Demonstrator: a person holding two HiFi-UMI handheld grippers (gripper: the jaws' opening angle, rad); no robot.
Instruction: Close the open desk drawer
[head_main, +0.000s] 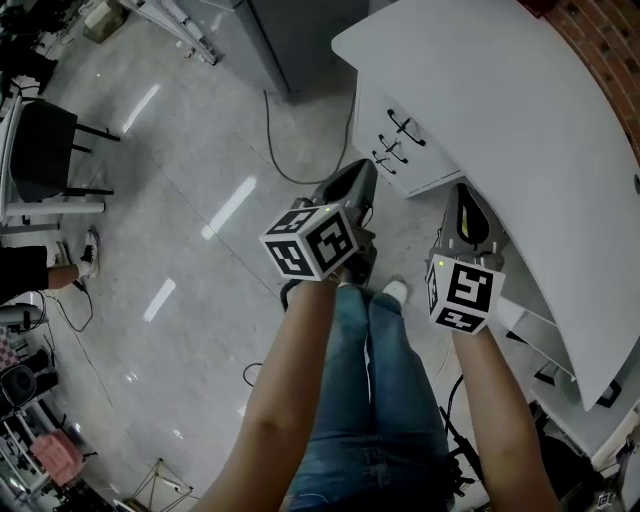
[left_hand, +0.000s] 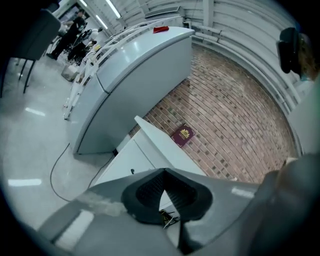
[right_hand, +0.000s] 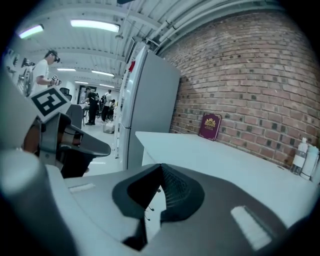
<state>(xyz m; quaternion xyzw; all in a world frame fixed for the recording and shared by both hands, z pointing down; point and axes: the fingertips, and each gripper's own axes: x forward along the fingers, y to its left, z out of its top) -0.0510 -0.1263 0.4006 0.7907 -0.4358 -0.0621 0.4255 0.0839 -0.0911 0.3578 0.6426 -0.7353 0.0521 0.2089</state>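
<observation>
Drawer stack (head_main: 396, 140) is located just ahead of the left tongs' tip and ahead-left of the right tongs, set under the white surface (head_main: 480, 70).

Risks, taken left to right:

- **Cable:** A cable (head_main: 272, 140) is laid on the floor to the left of the left tongs. A step toward the stack could be fouled by it.
- **Left tongs:** The left tongs (head_main: 364, 170) are fully closed with nothing held, so any push would be delivered by a narrow tip. On a smooth front that tip could skid off or be snagged in a wire handle.
- **Right tongs:** The right tongs (head_main: 460, 192) are likewise closed and empty, and are held just beside the curved edge of the surface. That edge could be struck by a careless sweep.
- **Force:** A slam and rebound could be caused by too hard a shove.

Condition of the stack: three white fronts are noted, each fitted with a dark wire handle. Seen from above, all three appear flush and none is seen standing proud. Which drawer is open cannot be determined. Closure is therefore judged possibly complete already, subject to a closer check.
</observation>
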